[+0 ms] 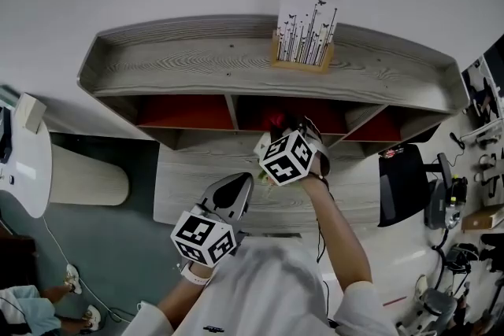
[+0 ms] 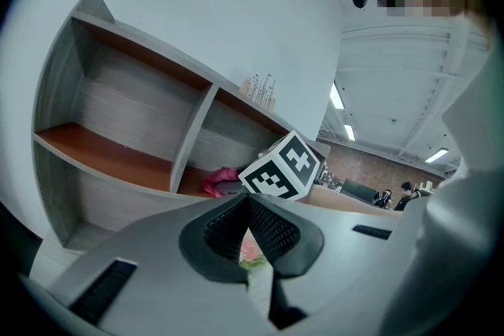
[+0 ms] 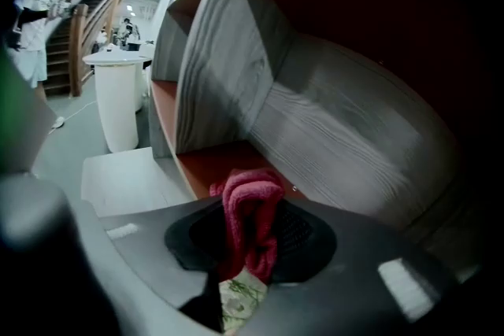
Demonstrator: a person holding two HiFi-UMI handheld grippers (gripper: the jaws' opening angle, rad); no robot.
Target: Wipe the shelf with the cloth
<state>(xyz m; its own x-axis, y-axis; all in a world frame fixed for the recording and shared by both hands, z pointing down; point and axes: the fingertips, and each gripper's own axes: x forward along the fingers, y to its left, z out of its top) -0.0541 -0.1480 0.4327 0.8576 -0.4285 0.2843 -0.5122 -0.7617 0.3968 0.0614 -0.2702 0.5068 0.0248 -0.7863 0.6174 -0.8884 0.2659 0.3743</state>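
- The wiping step seemed to be in hand. The right gripper had its jaws closed on a folded red cloth, and the cloth stood out past the jaw tips.
- Just under and ahead of those tips lay the orange-red floor board of the middle compartment of the shelf. Whether the cloth touched the board could not be told.
- The left gripper had its jaws together with nothing between the tips. It hung outside the shelf, behind and to the left of the right gripper.
- The next move probably called for pressing the cloth down on the floor board. The cloth would then be swept sideways, away from the divider at the tool's left, with a firm grip.
- The shelf was of grey wood-grain board, and the back panel ahead of the tool looked bare.
- Above the tool, on the top board, stood a wooden card holder.
- Far to the tool's left stood a white round pedestal table, with stairs and a person beyond it.
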